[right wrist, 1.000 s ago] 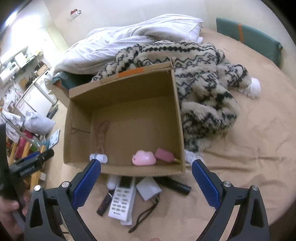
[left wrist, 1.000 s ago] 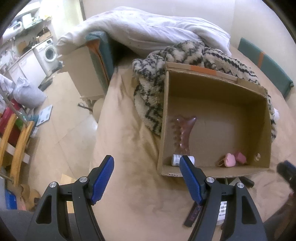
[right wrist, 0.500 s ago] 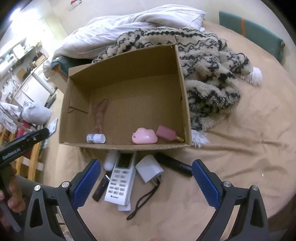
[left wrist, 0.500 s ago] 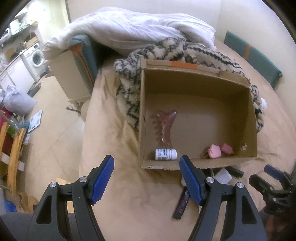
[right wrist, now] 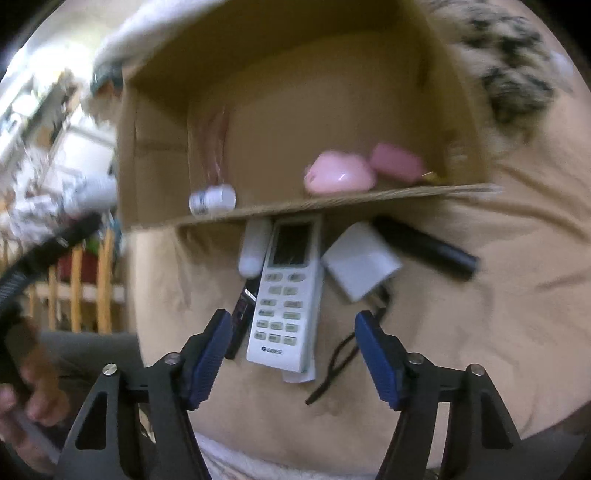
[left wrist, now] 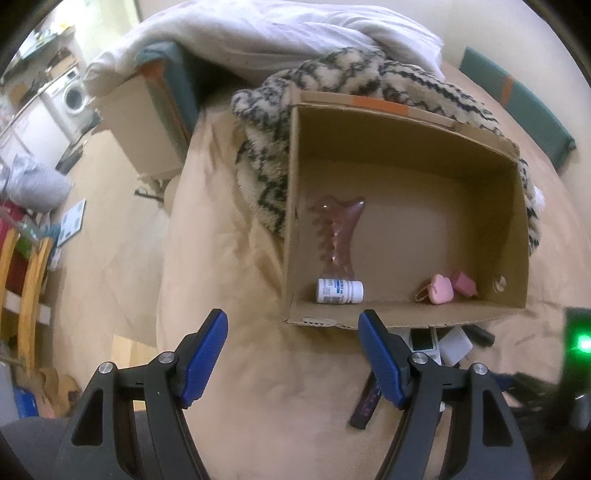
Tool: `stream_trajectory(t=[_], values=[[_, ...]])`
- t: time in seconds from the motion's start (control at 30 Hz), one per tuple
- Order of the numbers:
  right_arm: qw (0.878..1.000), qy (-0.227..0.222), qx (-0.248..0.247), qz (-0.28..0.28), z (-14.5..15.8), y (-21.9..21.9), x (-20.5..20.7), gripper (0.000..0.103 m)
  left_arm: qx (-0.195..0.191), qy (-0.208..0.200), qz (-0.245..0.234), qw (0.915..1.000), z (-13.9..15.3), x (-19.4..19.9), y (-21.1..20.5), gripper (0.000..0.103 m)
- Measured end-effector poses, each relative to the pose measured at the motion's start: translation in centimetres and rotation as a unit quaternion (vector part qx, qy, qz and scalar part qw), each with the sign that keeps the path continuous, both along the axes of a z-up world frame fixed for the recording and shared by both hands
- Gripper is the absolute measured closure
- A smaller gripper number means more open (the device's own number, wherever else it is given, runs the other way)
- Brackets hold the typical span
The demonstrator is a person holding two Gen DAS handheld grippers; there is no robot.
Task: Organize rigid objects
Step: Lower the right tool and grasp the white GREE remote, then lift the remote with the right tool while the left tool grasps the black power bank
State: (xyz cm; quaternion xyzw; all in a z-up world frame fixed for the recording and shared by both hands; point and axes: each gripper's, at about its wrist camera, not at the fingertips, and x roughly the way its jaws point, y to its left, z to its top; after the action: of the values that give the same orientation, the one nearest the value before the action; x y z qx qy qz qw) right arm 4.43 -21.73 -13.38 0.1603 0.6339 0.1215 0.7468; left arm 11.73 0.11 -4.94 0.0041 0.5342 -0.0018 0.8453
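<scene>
An open cardboard box sits on the tan bed. Inside lie a pink comb-like tool, a white pill bottle, a pink case and a small pink block. In front of the box lie a white remote, a white tube, a white adapter, a black cylinder and a dark stick. My right gripper is open, low over the remote's near end. My left gripper is open and empty before the box's left corner.
A black-and-white knit blanket and a white duvet lie behind the box. The bed's left edge drops to the floor. A black cord lies right of the remote. A teal cushion is at far right.
My right gripper has dropped down and forward to the remote and its jaws have narrowed. My left gripper has shifted slightly closer to the box and stayed open.
</scene>
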Motion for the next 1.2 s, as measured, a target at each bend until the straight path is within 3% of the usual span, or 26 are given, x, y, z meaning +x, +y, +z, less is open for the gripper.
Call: stream_trajectory(t=[0.4,0.5,0.63,0.7,1.2], values=[[0.988,0.050,-0.135,0.057,-2.7,6.4,3.6,0.030,0.000,0.008,0.007,0.9999,-0.1,0.1,0.3,0.032],[0.984,0.058,-0.159,0.064,-2.9,6.9,4.0,0.042,0.006,-0.002,0.001,1.0000,0.3,-0.1,0.1,0.032],[0.985,0.055,-0.151,0.064,-2.6,6.5,3.5,0.046,0.003,-0.001,0.002,1.0000,0.3,-0.2,0.3,0.032],[0.986,0.049,-0.149,0.063,-2.1,6.0,3.1,0.055,-0.003,0.004,0.005,1.0000,0.2,-0.1,0.6,0.032],[0.995,-0.026,-0.080,0.054,4.9,1.6,-3.8,0.056,-0.007,0.017,0.014,0.9997,-0.4,-0.1,0.8,0.032]])
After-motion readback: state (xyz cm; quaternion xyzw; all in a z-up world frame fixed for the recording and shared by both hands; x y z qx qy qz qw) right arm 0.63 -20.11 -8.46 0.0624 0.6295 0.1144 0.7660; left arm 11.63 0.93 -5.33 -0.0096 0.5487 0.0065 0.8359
